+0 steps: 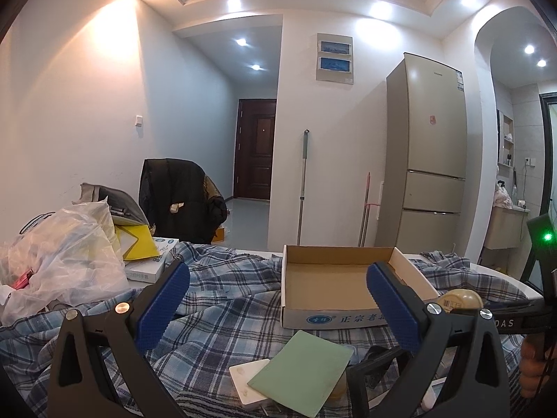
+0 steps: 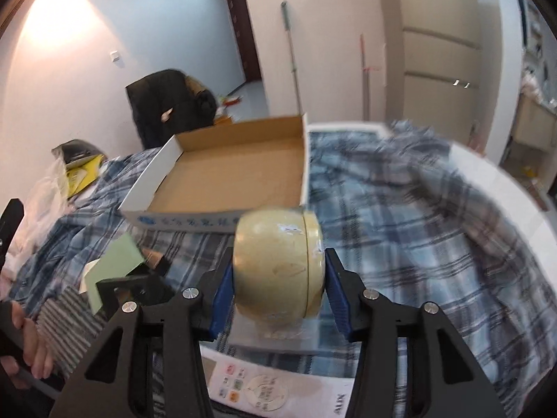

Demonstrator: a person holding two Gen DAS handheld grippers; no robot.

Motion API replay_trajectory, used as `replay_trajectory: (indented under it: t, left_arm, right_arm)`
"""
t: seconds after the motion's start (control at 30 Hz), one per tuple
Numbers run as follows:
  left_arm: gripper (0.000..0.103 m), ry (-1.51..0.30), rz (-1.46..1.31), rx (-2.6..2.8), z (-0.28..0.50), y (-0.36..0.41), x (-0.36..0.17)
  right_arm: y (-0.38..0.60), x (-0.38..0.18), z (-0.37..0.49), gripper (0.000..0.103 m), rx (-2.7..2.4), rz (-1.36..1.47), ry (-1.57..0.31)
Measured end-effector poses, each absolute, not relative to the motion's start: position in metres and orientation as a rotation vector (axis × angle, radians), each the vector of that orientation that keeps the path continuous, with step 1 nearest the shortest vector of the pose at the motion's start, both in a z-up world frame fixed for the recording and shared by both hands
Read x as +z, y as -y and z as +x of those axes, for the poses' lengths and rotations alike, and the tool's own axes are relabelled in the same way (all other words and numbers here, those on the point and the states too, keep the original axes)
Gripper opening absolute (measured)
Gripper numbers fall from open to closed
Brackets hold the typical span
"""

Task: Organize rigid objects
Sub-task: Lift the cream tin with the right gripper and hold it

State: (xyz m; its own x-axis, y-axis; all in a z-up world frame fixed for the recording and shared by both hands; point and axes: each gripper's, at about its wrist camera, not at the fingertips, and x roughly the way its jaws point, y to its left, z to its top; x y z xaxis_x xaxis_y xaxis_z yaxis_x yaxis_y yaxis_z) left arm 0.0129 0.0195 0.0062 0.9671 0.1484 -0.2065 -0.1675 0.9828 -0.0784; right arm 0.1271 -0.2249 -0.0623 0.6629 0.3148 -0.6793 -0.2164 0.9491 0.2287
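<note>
Cream-yellow rounded plastic container (image 2: 278,264) is clamped between the blue pads of the right tongs (image 2: 278,278), raised just in front of the shallow open cardboard box (image 2: 229,170), which lies empty on the blue plaid cloth (image 2: 400,230) covering the worktop. Left tongs (image 1: 275,308) stand wide apart, gripping nothing, with a pale green flat card (image 1: 301,369) below them, near the box.

Each claw (image 1: 278,310) has matte black, triangular-cutout arms tipped with ribbed blue pads (image 1: 163,308) and fastened by round silver screws (image 1: 122,308). The right claw (image 2: 280,284) looks the same: black frame, blue pads, silver screws.
</note>
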Motion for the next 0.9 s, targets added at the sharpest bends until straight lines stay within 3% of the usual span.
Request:
replay_trajectory:
  t: [0.67,0.9]
  left_arm:
    - [0.103,-0.194,-0.092,0.166,0.011,-0.022,0.006]
    - [0.103,-0.132,-0.129,0.163,-0.015,-0.041,0.034]
  right_arm:
    - [0.208,-0.07,0.117,0.047,0.283,-0.016,-0.915]
    - [0.225,-0.073,0.082,0.047,0.237,-0.058,-0.904]
